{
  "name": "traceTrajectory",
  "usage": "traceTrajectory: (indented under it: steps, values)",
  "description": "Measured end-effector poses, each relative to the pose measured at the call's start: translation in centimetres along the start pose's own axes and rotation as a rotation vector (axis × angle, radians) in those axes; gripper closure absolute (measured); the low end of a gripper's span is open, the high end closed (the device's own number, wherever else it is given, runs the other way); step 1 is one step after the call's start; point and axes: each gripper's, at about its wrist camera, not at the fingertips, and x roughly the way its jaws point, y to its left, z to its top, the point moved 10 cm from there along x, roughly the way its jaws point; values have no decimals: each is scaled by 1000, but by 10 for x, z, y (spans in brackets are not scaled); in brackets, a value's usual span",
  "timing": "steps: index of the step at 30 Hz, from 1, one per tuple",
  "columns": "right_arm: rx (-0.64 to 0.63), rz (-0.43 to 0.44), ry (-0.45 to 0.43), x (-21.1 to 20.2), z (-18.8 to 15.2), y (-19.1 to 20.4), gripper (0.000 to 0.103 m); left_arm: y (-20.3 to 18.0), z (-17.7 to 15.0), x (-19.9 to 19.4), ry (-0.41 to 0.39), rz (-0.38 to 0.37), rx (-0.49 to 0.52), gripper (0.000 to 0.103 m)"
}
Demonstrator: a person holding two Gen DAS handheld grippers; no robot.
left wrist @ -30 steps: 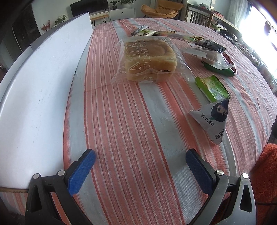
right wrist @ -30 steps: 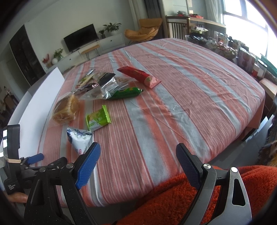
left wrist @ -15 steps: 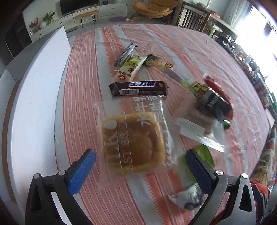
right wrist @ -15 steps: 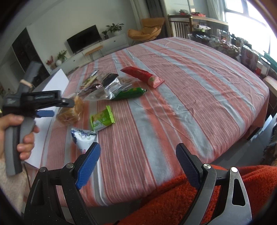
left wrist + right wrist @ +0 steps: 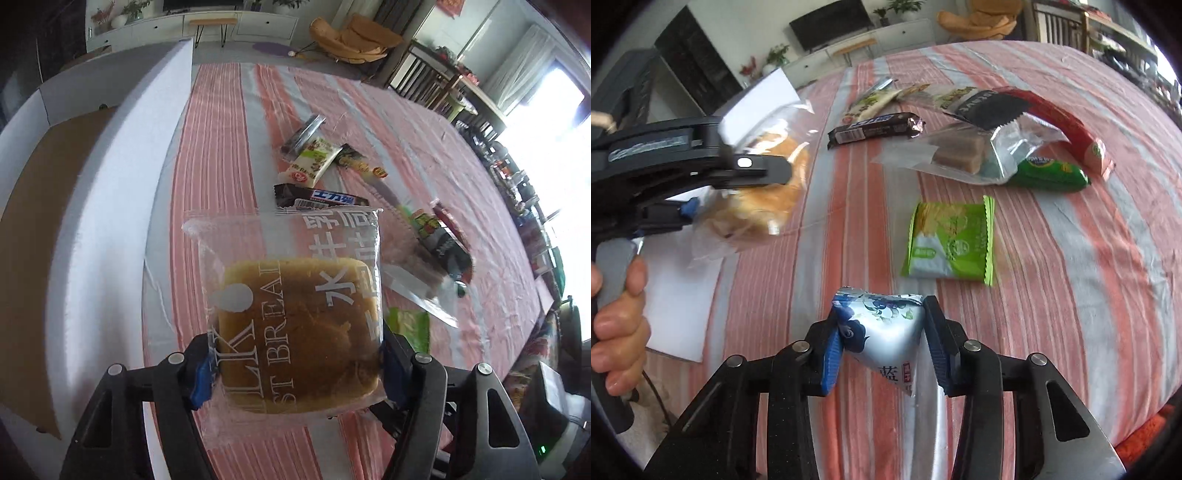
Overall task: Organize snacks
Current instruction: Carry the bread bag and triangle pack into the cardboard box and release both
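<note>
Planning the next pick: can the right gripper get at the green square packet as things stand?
Probably not yet. The path over the striped cloth to the green square packet looks clear, but the right gripper has just been closing and is shut on the blue triangular pouch, which it must drop first.

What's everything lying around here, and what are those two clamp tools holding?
bread bag: 1, clear with golden toast, gripped by the left tool.
triangular pouch: 1, silver-blue, gripped by the right tool.
green sachet: 1, lime green, flat on the cloth past the pouch.
chocolate bar: 1, dark brown, farther back.
clear bag with a brown block: 1, right of the bar.
green tube snack: 1, beside that bag.
red stick pack: 1, far right.
black packet: 1, atop the clear bag.
striped tablecloth: 1, pink and grey.
white board: 1, along the table's left edge.
left gripper: jaws just closed on the bread.
right gripper: jaws just closed on the pouch.
hand: 1, holding the left tool.
</note>
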Motion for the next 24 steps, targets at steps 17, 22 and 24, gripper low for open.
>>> traceTrajectory:
  steps: [17,22,24]
  values:
    - [-11,424,-105,-94,62,132,61,92,0,-167,-230,-14,-78,33]
    - [-163,520,-99,-93,82,242,61,185,-5,-185,-265,206,-166,33]
    - [-211,502,-100,-72,89,267,61,213,-12,-180,-250,277,-181,33]
